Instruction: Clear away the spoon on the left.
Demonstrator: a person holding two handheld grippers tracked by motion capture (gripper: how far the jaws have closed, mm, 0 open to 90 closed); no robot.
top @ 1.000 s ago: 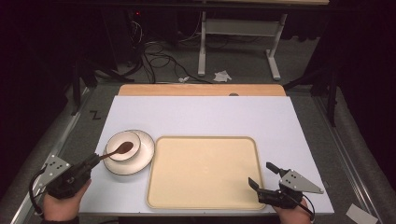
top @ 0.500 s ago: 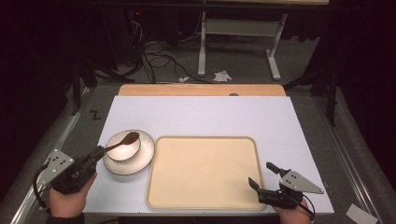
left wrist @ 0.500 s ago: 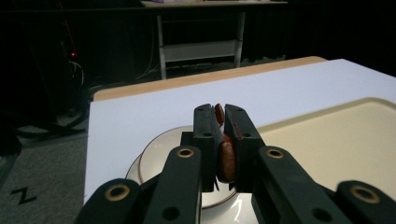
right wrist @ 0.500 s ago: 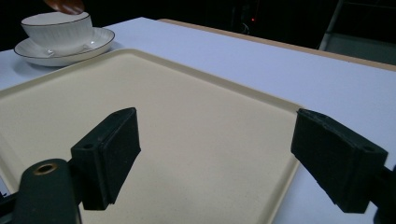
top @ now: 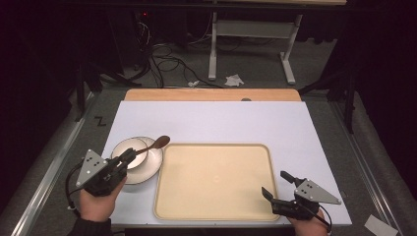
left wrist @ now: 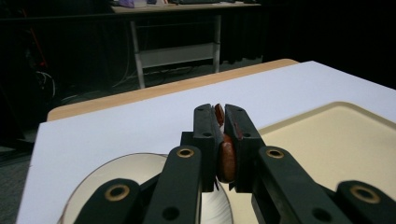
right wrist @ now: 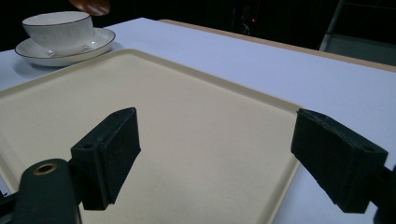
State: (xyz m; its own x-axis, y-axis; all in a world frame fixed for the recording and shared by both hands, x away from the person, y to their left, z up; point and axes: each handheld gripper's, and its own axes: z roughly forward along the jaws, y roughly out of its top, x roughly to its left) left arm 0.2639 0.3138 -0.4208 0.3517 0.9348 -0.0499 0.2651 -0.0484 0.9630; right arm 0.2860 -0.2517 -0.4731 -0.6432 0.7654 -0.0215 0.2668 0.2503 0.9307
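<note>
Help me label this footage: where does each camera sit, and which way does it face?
High view: above the person's side, facing forward and down on the tray; both hands show.
Left gripper view: on the left gripper, looking along jaws shut on the spoon.
Right gripper view: on the right gripper, over the tray, jaws open.
Shared: tray and saucer.

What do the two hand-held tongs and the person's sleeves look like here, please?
Both the left tongs and the right tongs are black, each with two blocky flat-faced jaws, brass-coloured rivets at the linkage joints, and a grey three-cornered plate dotted with small dark marks on top. A thin black cable loops from each. A dark sleeve cuff covers the left wrist.
</note>
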